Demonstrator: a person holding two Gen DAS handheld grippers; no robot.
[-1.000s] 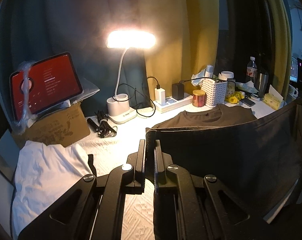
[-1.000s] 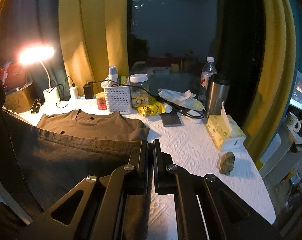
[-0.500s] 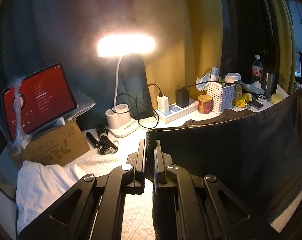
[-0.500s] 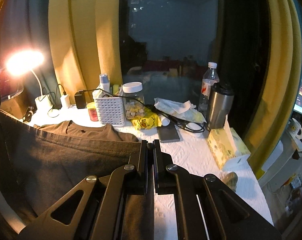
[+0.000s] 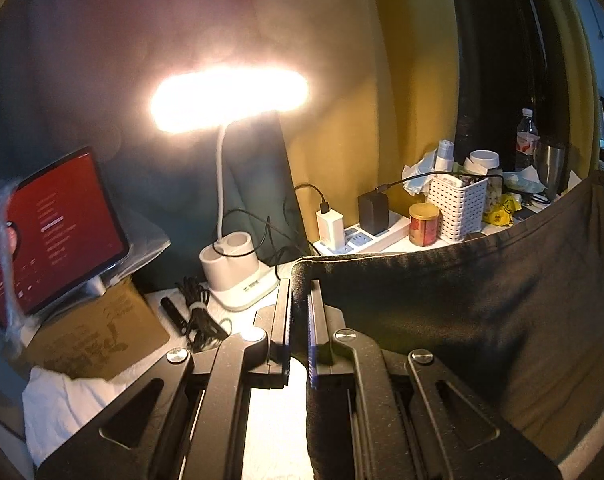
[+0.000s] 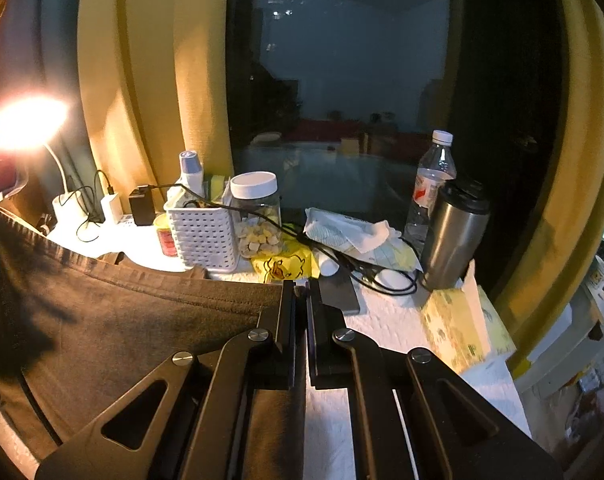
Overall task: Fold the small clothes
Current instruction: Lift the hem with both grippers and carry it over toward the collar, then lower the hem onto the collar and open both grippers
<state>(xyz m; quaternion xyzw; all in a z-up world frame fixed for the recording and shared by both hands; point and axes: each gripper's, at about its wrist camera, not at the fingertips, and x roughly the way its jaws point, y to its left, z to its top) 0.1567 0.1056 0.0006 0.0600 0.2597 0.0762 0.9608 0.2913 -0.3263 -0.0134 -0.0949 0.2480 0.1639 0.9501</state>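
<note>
A dark brown T-shirt (image 5: 461, 312) hangs stretched between my two grippers, its hem lifted above the white table. My left gripper (image 5: 300, 284) is shut on the shirt's left hem corner. My right gripper (image 6: 300, 292) is shut on the right hem corner of the shirt (image 6: 122, 320). The shirt's far part with the collar (image 6: 150, 268) still lies on the table near the basket. A white garment (image 5: 66, 400) lies at the lower left in the left wrist view.
A lit desk lamp (image 5: 230, 100), a red-screen tablet (image 5: 50, 224) on a cardboard box, a power strip (image 5: 361, 236), a white basket (image 6: 204, 236), a jar (image 6: 258, 220), a steel tumbler (image 6: 453, 232), a water bottle (image 6: 431, 184) and a tissue box (image 6: 461, 320) crowd the table's back.
Both grippers have risen and moved toward the back of the table, carrying the shirt hem up and forward. More of the shirt now hangs lifted; less lies flat.
</note>
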